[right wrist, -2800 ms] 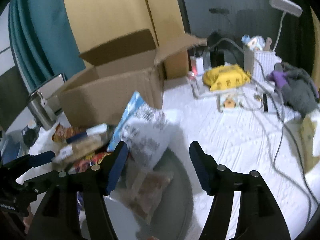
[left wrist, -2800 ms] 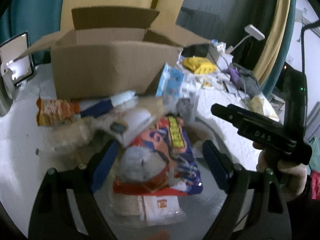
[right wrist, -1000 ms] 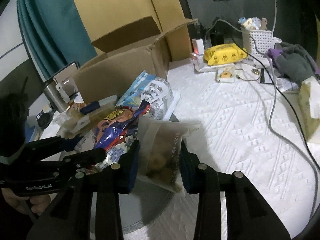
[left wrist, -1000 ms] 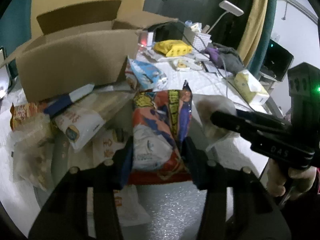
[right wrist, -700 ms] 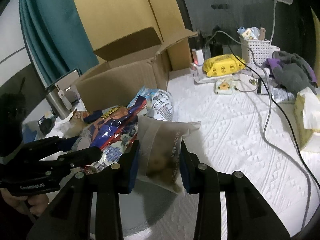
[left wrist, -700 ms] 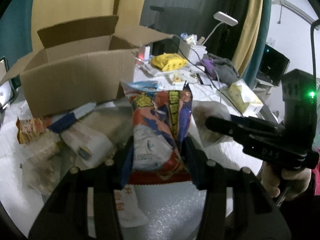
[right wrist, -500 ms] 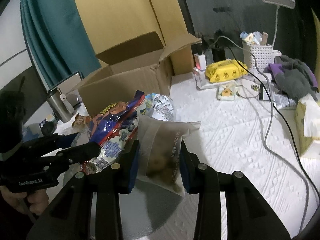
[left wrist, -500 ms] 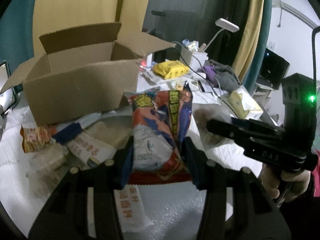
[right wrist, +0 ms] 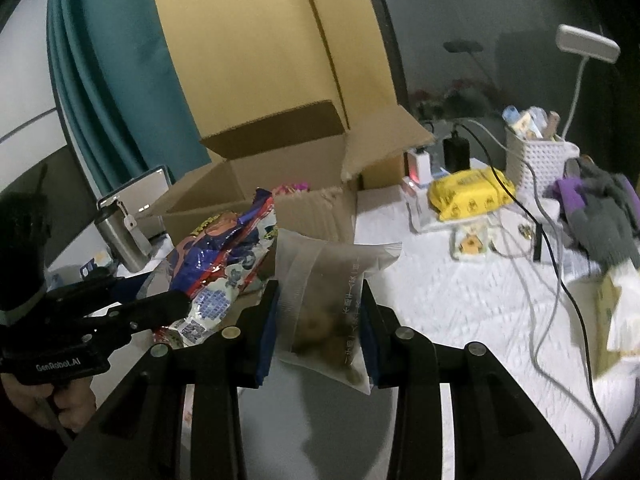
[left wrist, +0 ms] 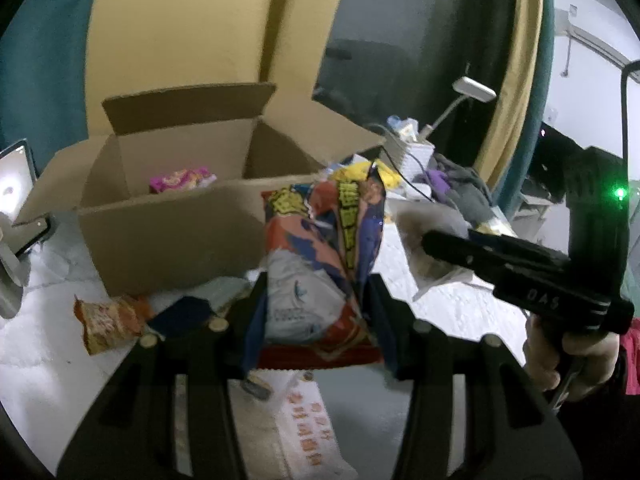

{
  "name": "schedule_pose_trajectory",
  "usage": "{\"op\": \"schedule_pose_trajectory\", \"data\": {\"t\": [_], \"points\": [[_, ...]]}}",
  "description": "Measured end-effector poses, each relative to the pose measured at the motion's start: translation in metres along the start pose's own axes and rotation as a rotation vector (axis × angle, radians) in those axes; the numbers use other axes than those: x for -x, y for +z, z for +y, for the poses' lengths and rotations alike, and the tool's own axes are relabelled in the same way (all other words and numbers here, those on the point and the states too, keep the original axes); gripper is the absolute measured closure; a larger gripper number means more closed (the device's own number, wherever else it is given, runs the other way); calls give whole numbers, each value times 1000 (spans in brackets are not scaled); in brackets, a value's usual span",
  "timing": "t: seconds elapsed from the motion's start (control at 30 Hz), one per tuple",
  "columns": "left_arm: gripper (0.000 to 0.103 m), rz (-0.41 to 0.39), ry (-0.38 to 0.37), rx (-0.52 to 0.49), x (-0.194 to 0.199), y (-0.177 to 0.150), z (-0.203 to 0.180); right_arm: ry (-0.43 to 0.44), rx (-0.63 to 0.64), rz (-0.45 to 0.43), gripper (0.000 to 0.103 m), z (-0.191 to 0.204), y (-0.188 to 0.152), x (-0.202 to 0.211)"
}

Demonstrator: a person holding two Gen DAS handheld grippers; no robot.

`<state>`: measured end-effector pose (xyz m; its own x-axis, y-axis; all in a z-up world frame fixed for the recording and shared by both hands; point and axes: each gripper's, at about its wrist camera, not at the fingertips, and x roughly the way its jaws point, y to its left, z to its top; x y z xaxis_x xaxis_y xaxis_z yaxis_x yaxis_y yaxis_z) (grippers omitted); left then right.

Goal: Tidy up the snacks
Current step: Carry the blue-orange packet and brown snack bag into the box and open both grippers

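Carrying two packs at once, the task looks partway done. The left gripper [left wrist: 316, 300] pinches a colourful snack bag [left wrist: 320, 248] at frame centre; the right gripper [right wrist: 320, 320] pinches a translucent pouch [right wrist: 328, 292]. The cardboard box [left wrist: 168, 232], upper left, holds one pink packet [left wrist: 182, 178]; an orange packet [left wrist: 108, 322] waits on the tabletop [left wrist: 36, 360].

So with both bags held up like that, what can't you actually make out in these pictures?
- Cardboard box contents: left view, front wall hides all but a pink packet.
- Translucent bag contents: right view, cloudy film.
- Colourful snack bag lettering: blurred.
- White packet: the left gripper partly hides it.
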<state>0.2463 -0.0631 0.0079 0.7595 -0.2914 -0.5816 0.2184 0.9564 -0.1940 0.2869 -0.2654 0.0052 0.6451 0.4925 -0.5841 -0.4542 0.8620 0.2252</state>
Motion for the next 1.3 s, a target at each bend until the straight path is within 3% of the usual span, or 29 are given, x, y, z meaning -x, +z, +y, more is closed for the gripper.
{"op": "schedule_pose_trajectory", "data": {"t": [0.73, 1.3], "points": [[54, -81, 110, 65, -6, 54, 103, 22, 77, -6, 65, 38, 70, -71], [54, -81, 163, 123, -49, 88, 163, 49, 107, -19, 65, 48, 122, -136]]}}
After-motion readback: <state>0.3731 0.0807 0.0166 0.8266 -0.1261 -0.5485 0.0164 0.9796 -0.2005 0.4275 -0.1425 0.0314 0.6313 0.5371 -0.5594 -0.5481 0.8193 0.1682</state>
